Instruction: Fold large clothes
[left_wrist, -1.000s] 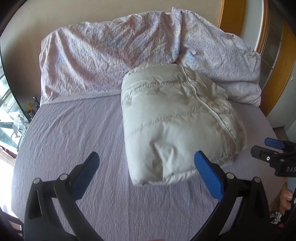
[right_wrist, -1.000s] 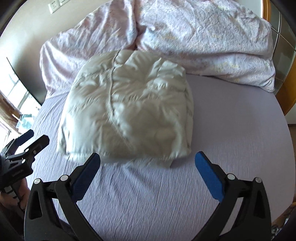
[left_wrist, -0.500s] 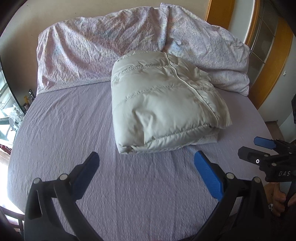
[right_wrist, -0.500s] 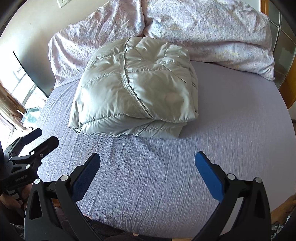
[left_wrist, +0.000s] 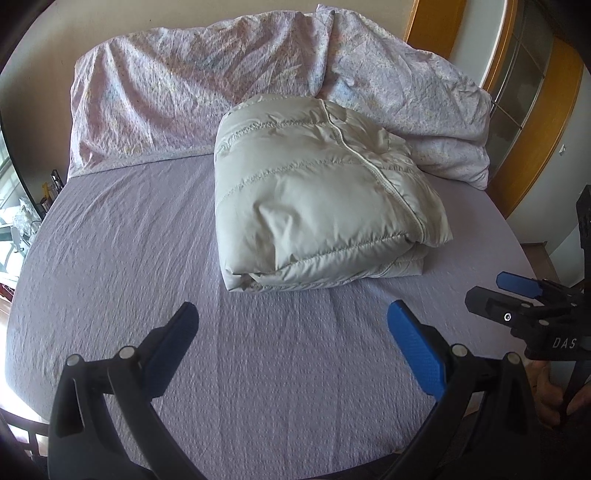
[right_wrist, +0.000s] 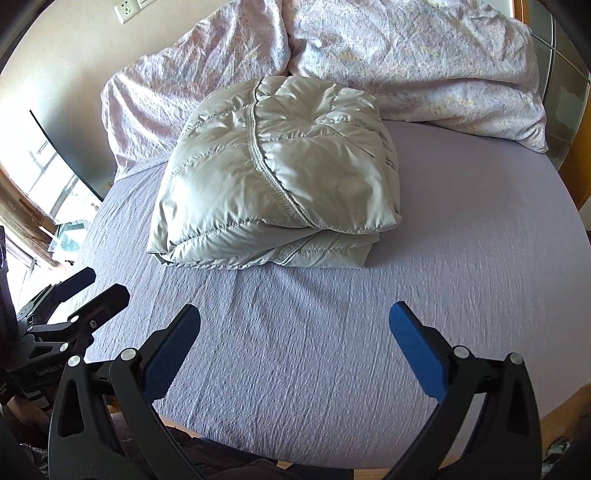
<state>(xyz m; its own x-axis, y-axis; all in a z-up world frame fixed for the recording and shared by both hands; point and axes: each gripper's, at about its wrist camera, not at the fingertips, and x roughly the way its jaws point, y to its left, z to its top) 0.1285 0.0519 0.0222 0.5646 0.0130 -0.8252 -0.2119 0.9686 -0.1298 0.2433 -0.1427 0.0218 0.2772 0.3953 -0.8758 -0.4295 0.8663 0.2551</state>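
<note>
A pale grey puffer jacket (left_wrist: 317, 199) is lying folded into a thick rectangular bundle on a bed covered with a lilac sheet (left_wrist: 122, 236). The bundle is sitting towards the head of the bed, its far end touching two crumpled floral pillows (left_wrist: 192, 92) that are leaning against the wall. Its long axis is running from the pillows towards the foot of the bed, and a zipper seam (right_wrist: 266, 162) is running along the top in roughly the same direction. The stacked folded layers are showing at the near end, facing the cameras.

Both grippers are hovering above the bare sheet near the foot of the bed, well apart from the jacket. The left gripper (left_wrist: 291, 328) is pointing at the bundle with its blue-padded jaws spread wide and holding nothing. The right gripper (right_wrist: 295, 328) is doing likewise, jaws wide apart and empty. In the left wrist view, part of a hand (left_wrist: 546, 391) is showing beneath the right gripper.
</note>
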